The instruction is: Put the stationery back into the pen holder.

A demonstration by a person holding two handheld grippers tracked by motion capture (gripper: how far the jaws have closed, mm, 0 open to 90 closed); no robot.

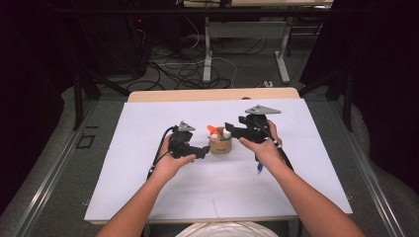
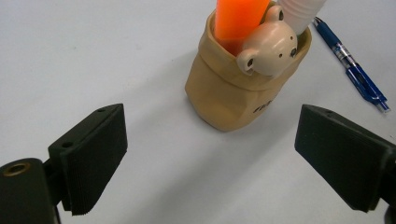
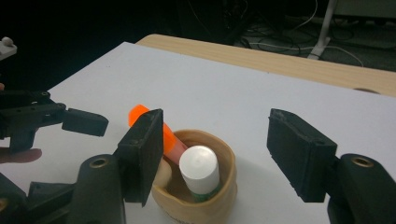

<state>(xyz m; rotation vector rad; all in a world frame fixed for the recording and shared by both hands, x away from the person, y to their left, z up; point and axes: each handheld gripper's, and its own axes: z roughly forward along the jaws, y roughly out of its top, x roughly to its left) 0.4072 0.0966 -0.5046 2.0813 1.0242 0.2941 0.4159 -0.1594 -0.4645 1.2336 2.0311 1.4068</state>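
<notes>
Item: small tan pen pot [image 1: 220,144] with a bear figure [image 2: 270,48] on its rim, standing upright at the middle of the white table sheet [image 1: 148,187], between the two tools. Contents: an orange marker [image 3: 161,133] leaning toward the left, and a white-capped stick [image 3: 199,167] standing beside it. A blue pen [image 2: 351,70] is seen lying loose on the sheet near the pot, under the right hand in the high view. Left gripper [image 2: 210,163]: jaws spread wide, nothing between the pads; held low on the sheet just left of the pot, pointing at it, the pot a little ahead of the tips and apart from them. Right gripper [image 3: 224,158]: jaws parted, nothing pinched; held above the pot's right rim, looking down into it, with the white-capped stick in the gap and touching neither pad – the stick is judged to have just been set into the pot. Handling note for the step in hand – the right tool is best lifted straight up and clear with the jaws kept parted, so that the white cap and the leaning marker are not caught and the light pot is not tipped; the left tool may be closed gently about the pot's wall should steadying be wanted before the blue pen is fetched
</notes>
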